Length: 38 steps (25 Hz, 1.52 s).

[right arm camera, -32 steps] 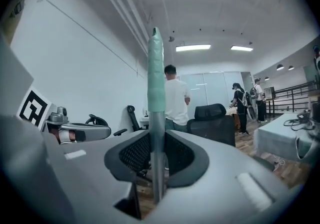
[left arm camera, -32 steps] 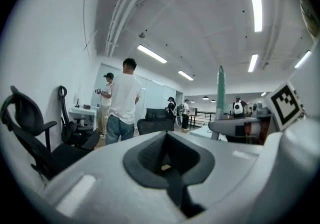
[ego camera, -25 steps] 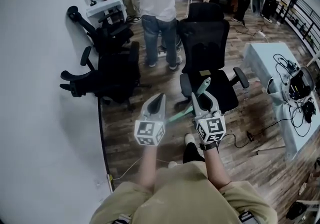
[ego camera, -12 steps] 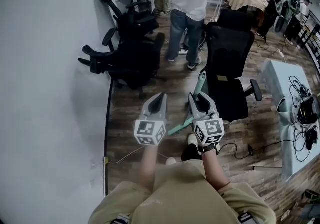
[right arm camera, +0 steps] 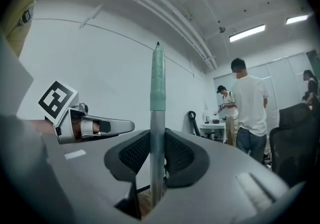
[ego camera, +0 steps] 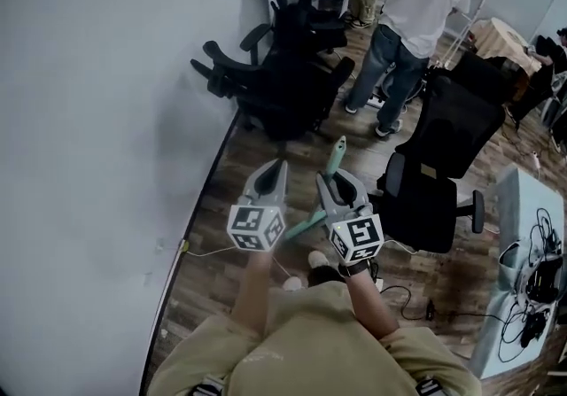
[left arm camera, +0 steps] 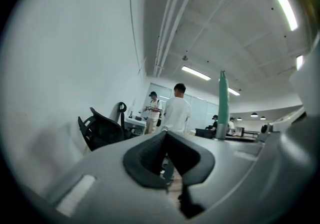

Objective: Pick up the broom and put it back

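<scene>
My right gripper (ego camera: pixel 330 180) is shut on the broom (ego camera: pixel 337 152), which has a grey metal handle with a green grip at its top. In the right gripper view the handle (right arm camera: pixel 157 118) stands upright, clamped between the black pads (right arm camera: pixel 136 154). The broom's green lower part (ego camera: pixel 306 224) shows between my two arms, above the wooden floor. To the left, my left gripper (ego camera: pixel 277 169) is level with the right one, jaws together and nothing between them. In the left gripper view the broom's green grip (left arm camera: pixel 222 102) rises to the right of the jaws.
A white wall (ego camera: pixel 106 120) runs along the left. Black office chairs (ego camera: pixel 283 84) are piled against it ahead. A person in a white shirt and jeans (ego camera: pixel 416 4) stands beyond. Another black chair (ego camera: pixel 443 173) is close on the right, with a table of cables (ego camera: pixel 523 244) behind it.
The whole view has swung toward the white wall; the chairs and the standing person slid right and up in the picture. Both grippers moved along together, and the right one's grip on the broom is unchanged.
</scene>
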{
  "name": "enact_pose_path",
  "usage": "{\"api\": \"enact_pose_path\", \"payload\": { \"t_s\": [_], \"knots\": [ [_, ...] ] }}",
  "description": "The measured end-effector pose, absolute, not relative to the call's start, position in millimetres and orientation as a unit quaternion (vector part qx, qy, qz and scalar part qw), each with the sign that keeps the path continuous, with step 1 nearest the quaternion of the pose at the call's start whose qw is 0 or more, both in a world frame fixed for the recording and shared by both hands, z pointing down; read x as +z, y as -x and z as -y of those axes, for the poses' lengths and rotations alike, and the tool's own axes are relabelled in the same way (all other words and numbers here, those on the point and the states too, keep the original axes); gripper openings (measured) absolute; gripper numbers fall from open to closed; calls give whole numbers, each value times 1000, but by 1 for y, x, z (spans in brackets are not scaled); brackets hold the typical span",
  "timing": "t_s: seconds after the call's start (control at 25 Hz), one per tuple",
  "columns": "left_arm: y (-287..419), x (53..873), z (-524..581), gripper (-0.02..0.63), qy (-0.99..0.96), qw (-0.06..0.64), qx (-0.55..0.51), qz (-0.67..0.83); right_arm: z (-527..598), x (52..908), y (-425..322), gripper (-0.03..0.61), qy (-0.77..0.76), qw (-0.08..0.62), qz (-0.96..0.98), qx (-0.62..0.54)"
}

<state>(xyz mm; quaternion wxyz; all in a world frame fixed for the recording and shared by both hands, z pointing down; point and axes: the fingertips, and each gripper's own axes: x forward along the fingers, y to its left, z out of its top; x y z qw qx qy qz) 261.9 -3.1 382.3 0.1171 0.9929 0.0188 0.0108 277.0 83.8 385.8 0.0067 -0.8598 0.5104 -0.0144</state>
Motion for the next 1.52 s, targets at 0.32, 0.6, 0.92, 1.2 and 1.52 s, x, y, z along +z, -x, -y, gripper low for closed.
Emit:
{"api": "enact_pose_path", "payload": {
  "t_s": [0.32,0.6,0.92,1.2,1.52],
  "knots": [
    [-263,369,38,3,-991,90,8,97,-40,369,-309,91,806,22,-592,-1],
    [-236,368,54,3,-975,66,15,211,-9,367,-313,94,740,33,-671,1],
    [-154,395,82,3,-940,74,39,330,53,402,-286,97,678,34,-733,-51],
    [-112,393,132,3,-924,73,28,374,124,405,-240,92,622,12,-780,-62],
    [-48,412,220,3,-920,89,21,381,222,424,-149,95,569,-52,-818,-69]
  ]
}}
